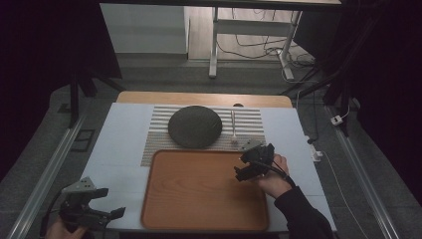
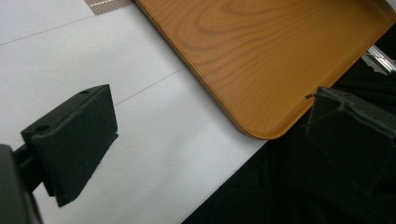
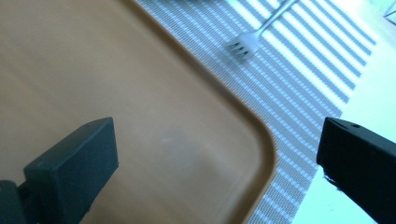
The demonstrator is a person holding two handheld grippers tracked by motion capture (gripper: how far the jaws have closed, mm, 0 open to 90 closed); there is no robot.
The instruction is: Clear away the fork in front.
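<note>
Above the smooth wooden tray's (image 1: 199,199) rounded corner, the right gripper (image 1: 254,162) hangs wide near a metal fork (image 1: 233,124).

- No readable text, label, brand, number or sign appears in any of the three views.
- The wooden tray (image 1: 164,209) shows plain wood grain — no lettering.
- The striped placemat (image 1: 249,119), the dark round plate (image 1: 194,127) and the fork (image 3: 246,43) carry no markings.
- The white table cover (image 1: 119,144) bears only thin lines, not writing.
</note>
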